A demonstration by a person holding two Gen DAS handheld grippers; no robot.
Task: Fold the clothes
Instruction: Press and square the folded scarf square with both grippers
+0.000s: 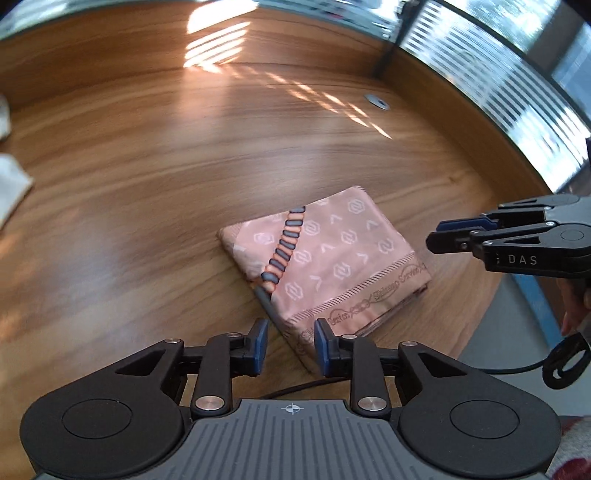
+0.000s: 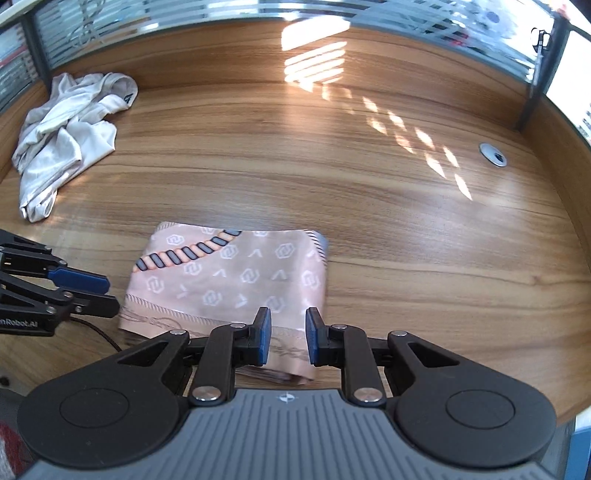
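Right now you are working over a wooden desk [image 2: 369,229] with a warm, streaky grain, closed in at the back by a low wooden wall and frosted, striped glass partitions [image 2: 207,11]. Slatted sunlight falls across the far part of the top, and a round metal cable grommet [image 2: 493,154] sits toward the right rear corner.

Your folded pink garment [image 2: 236,273] lies flat near the front edge of the desk, a neat, roughly rectangular packet of several layers. From the right wrist view its long axis runs left to right, with the stacked layer edges facing you. The cloth looks smooth and slightly shiny, printed with pale hexagon logos and chevrons, a grey-and-peach rope band across the far left corner, and a scripted border along the near side.

Your left gripper [image 1: 290,341] hovers at the packet's near corner, blue pads apart and holding nothing. Your right gripper [image 2: 289,339] hangs above the near edge of the cloth, its fingers likewise spread with a gap between them and empty.

Well apart, at the far left of the desk, a crumpled white garment [image 2: 66,136] sits in a soft, wrinkled heap.
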